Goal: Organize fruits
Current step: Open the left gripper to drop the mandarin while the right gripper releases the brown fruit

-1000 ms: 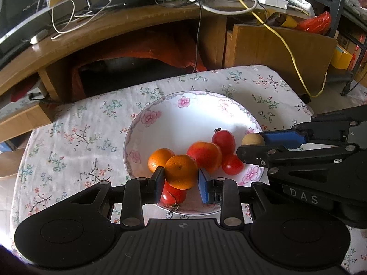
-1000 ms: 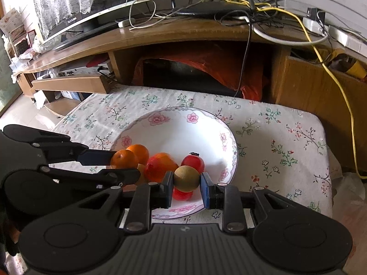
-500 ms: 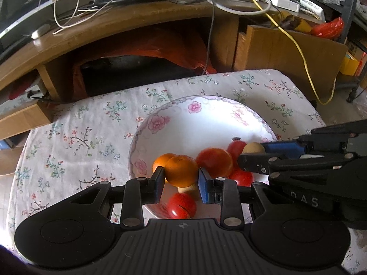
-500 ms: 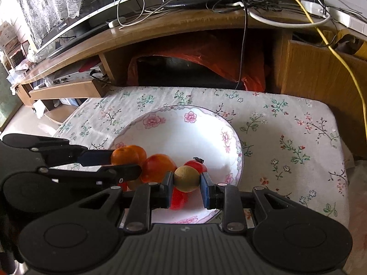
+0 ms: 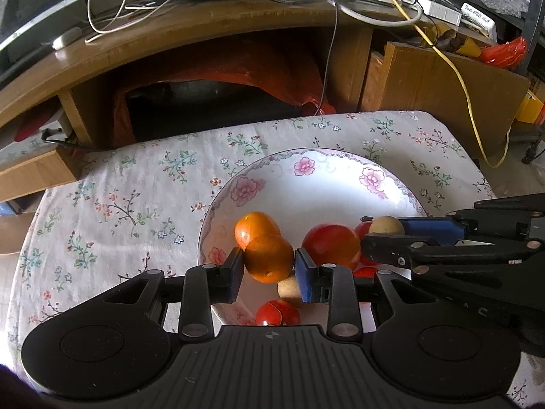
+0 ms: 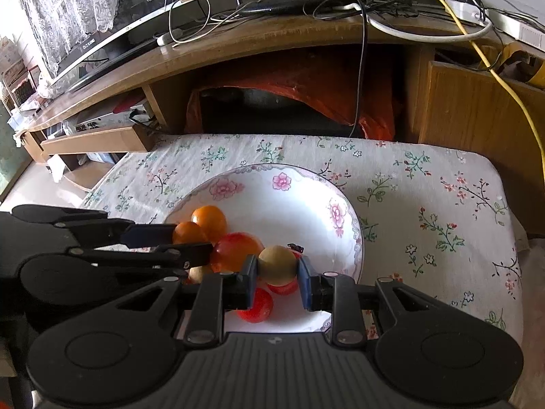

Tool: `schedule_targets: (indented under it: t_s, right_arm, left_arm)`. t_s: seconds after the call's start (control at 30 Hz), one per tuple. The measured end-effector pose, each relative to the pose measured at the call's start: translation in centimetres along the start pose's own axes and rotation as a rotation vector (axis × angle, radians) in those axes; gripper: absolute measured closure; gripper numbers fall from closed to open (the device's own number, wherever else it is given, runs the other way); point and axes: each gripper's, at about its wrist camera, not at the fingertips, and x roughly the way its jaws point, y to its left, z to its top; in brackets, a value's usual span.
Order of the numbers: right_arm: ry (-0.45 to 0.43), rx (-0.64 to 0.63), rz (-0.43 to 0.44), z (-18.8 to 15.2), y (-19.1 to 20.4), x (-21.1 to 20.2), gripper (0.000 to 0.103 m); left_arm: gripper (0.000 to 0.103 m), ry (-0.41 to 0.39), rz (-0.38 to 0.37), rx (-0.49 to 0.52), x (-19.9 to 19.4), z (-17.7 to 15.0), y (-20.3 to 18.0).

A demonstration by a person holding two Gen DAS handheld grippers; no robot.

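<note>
Left gripper (image 5: 269, 266) is clamped on an orange (image 5: 268, 258), held just above the near-left part of the floral bowl (image 5: 306, 173), with a second orange (image 5: 253, 228) right behind it. Right gripper (image 6: 276, 272) pinches a tan round fruit (image 6: 276, 266) between its blue pads, over the bowl's near side. Below sit a big red fruit (image 5: 331, 247), small red ones (image 6: 256, 305) and another tan one (image 5: 287, 286), all in the bowl on the flowered tablecloth (image 5: 119, 204).

Black plastic left claw (image 5: 269, 269), blue finger pads (image 5: 304, 274), silver screws.
</note>
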Motion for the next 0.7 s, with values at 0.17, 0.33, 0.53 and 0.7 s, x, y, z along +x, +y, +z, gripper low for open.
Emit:
schedule_targets:
  t_s: [0.17, 0.33, 0.53, 0.7]
  right_arm:
    - [0.007, -0.015, -0.007, -0.29, 0.22, -0.08, 0.074]
    - [0.020, -0.029, -0.015, -0.63, 0.51, -0.07, 0.074]
    - [0.025, -0.032, -0.030, -0.79, 0.32, -0.20, 0.074]
    - [0.021, -0.019, -0.044, -0.77, -0.02, -0.47, 0.074]
  left_arm:
    - [0.057, 0.003, 0.002, -0.007, -0.14, -0.01, 0.18]
    - [0.052, 0.002, 0.012, 0.001, -0.29, -0.02, 0.06]
    - [0.048, 0.002, 0.013, -0.002, -0.47, -0.05, 0.06]
    - [0.045, -0.007, 0.007, -0.004, -0.79, -0.03, 0.00]
